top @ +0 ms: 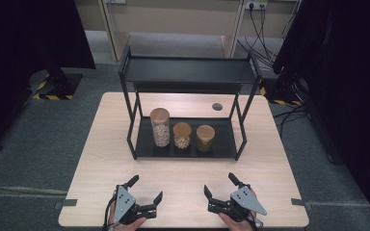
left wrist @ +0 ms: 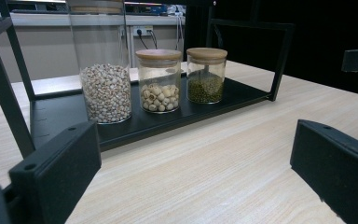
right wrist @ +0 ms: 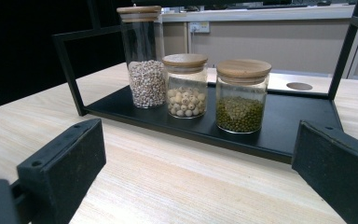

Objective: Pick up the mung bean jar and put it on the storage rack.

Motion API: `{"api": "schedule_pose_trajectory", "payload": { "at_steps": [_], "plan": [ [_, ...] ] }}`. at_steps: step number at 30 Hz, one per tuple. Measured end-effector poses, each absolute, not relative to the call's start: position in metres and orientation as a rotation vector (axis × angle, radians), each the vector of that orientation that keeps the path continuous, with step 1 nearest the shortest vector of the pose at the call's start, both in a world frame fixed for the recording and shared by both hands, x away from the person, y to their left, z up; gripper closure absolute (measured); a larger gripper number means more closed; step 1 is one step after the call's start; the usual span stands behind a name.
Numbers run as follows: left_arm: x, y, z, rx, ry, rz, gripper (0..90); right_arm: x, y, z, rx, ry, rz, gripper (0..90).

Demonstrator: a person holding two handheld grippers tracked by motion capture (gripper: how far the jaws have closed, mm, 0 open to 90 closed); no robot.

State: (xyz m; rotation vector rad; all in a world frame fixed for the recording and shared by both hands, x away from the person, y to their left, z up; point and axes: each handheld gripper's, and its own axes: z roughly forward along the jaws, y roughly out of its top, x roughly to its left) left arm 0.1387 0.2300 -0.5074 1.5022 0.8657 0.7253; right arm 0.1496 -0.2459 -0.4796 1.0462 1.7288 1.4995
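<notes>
High view: a black two-tier metal shelf rack (top: 243,139) stands mid-table on the pale wooden table (top: 101,159). On its lower tray, a row of three glass jars with wooden lids: tall jar of pale grain (top: 160,126) at left, short jar of cream-white round seeds (top: 182,135) in the middle, short jar of green beans (top: 205,138) at right. Left gripper (top: 147,192) and right gripper (top: 219,188) sit near the table's front edge, well apart from the rack, jaws spread, holding nothing.

Left gripper view: jaws wide apart, bare tabletop between. Jars ahead on the tray: grain (left wrist: 106,91), white seeds (left wrist: 159,84), green beans (left wrist: 205,77).

Right gripper view: jaws wide, empty. Same row: grain (right wrist: 145,70), white seeds (right wrist: 185,88), green beans (right wrist: 242,98) nearest.
</notes>
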Motion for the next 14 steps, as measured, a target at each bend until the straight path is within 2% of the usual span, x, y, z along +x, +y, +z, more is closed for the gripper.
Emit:
{"api": "schedule_pose_trajectory", "payload": {
  "at_steps": [14],
  "plan": [
    [0.1389, 0.2300, -0.5075, 1.499, 0.868, 0.727, 1.2, 0.1493, -0.2462, -0.4795, 1.039, 1.726, 1.502, 3.0]
  ]
}}
